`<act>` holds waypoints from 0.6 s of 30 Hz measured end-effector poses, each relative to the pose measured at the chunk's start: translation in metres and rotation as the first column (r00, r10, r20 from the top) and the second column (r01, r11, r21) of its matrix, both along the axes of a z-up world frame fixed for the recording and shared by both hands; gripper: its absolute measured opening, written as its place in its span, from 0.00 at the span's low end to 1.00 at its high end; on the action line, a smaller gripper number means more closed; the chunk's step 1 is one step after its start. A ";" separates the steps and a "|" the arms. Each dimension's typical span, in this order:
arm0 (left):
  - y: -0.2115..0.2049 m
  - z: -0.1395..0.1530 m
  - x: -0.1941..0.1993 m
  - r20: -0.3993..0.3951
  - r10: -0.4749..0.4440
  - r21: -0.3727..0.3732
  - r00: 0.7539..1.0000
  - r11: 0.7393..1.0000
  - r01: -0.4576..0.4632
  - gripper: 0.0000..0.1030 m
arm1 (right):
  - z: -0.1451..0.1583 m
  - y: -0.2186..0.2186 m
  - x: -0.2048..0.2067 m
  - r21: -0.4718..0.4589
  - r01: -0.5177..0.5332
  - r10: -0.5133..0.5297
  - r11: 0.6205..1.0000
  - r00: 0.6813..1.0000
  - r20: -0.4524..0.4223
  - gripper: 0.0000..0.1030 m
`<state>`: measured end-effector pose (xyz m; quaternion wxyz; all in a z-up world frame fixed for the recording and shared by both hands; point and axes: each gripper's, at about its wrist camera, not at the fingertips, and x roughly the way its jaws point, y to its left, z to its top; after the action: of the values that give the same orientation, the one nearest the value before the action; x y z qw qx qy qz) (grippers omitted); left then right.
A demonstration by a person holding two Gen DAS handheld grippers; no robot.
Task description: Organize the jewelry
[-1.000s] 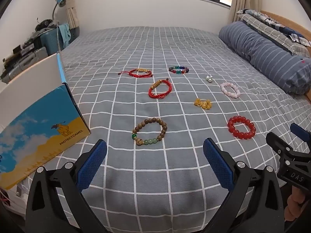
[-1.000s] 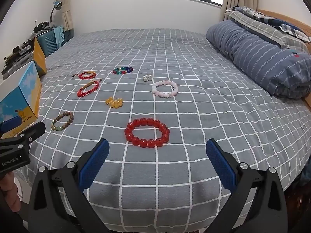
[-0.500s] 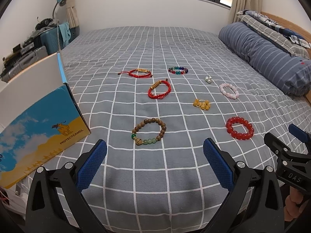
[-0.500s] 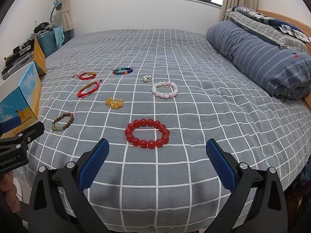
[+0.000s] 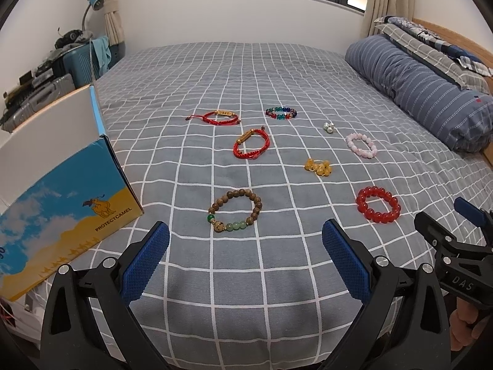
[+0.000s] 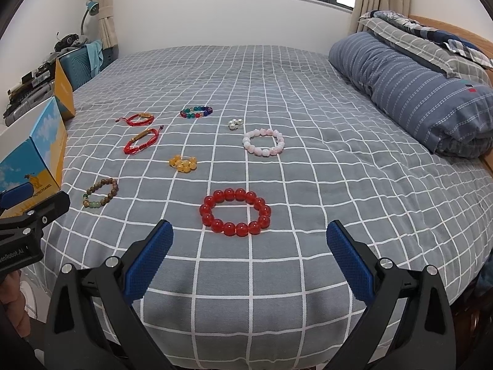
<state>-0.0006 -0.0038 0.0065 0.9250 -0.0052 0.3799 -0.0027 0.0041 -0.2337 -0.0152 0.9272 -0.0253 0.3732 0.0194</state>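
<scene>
On the bed (image 5: 277,71), grey checked cover, eight jewelry pieces lie spread out, none touching. Left gripper (image 5: 245,257) jaws wide, empty, hovering over the near edge; the wooden bead bracelet (image 5: 235,214) sits just ahead between its fingers. Right gripper (image 6: 249,259) also wide, empty, with the red bead bracelet (image 6: 235,211) just ahead of it. Further back: yellow bead cluster (image 5: 318,166), pink bead bracelet (image 6: 263,141), small silver beads (image 6: 235,123), multicolour bead bracelet (image 5: 281,113). Two red cord bracelets: one with a gold tube (image 5: 251,144) mid-bed, one with a gold plate (image 5: 217,117) behind it. Blue-and-yellow box (image 5: 58,203) stands open at the left edge of the bed, near the wooden bracelet, not touching. Striped rolled quilt (image 6: 422,92) lies along the right side. Each gripper shows at the edge of the other's view.
</scene>
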 end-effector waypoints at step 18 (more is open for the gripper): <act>-0.003 0.005 0.031 -0.017 -0.059 -0.071 0.998 0.996 0.058 0.95 | 0.005 -0.001 0.019 0.007 -0.043 0.043 0.999 0.999 -0.005 0.93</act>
<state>0.0309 -0.0069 0.0115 0.9202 -0.0265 0.3883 -0.0431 0.0234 -0.2346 -0.0104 0.9258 -0.0300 0.3746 0.0409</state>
